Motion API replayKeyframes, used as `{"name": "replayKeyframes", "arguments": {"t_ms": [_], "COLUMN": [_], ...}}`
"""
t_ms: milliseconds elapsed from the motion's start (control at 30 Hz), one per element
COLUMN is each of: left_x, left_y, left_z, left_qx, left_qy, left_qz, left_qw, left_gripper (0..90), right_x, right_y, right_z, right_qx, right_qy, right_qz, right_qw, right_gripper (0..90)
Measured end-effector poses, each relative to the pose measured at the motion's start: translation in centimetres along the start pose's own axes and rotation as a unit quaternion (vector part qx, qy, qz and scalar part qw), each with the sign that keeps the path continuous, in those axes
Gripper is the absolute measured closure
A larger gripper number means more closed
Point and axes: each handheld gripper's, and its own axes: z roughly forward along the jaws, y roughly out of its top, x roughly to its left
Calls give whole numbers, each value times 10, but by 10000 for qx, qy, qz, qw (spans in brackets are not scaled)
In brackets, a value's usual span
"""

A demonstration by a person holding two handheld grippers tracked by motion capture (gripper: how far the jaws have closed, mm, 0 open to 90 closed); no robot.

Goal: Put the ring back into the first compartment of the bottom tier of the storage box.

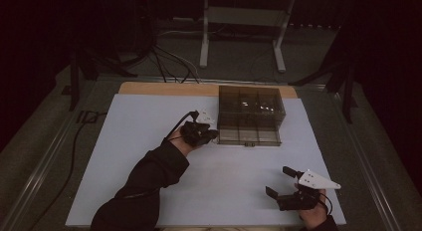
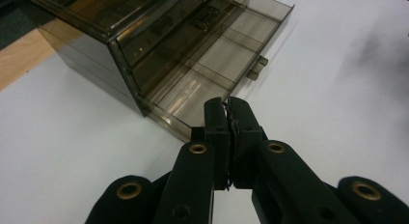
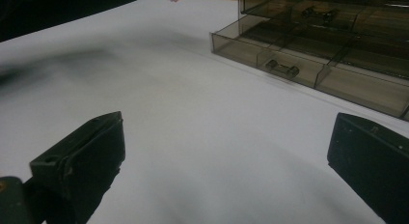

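One smoky clear-plastic drawer box (image 2: 159, 55), boxy, glossy, compartmented.

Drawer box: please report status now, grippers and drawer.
Left gripper shut, empty, at the open drawer. Right gripper open, empty, apart over white board. Nothing in the way.

Glossy smoky clear-plastic drawer box (image 2: 159, 45) on a matt white sheet (image 2: 72, 151).

Left gripper (image 1: 211, 135) closed tight; right gripper (image 1: 278, 182) spread wide.
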Motion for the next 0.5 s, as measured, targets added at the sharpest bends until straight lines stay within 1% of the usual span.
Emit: {"name": "replayKeyframes", "arguments": {"t_ms": [167,333,367,500], "left_x": [-2,-2,-3,-2], "left_y": [5,9,12,17], "left_z": [4,6,6,6], "left_qx": [-23,-54,-68,-109], "left_qy": [-51,-38,-29,-47], "left_qz": [44,40,70,78], "left_qw": [10000,10000,9999,9999], "left_gripper": [900,900,900,899], "right_x": [0,0,0,0], "right_y": [0,0,0,0], "right_z": [0,-1,-1,-1], "right_qx": [-12,-12,-13,-10], "right_qy": [-5,-2,-2,0], "right_qz": [20,9,9,10], "right_qw": [10000,10000,10000,10000], "right_gripper": [0,0,0,0]}}
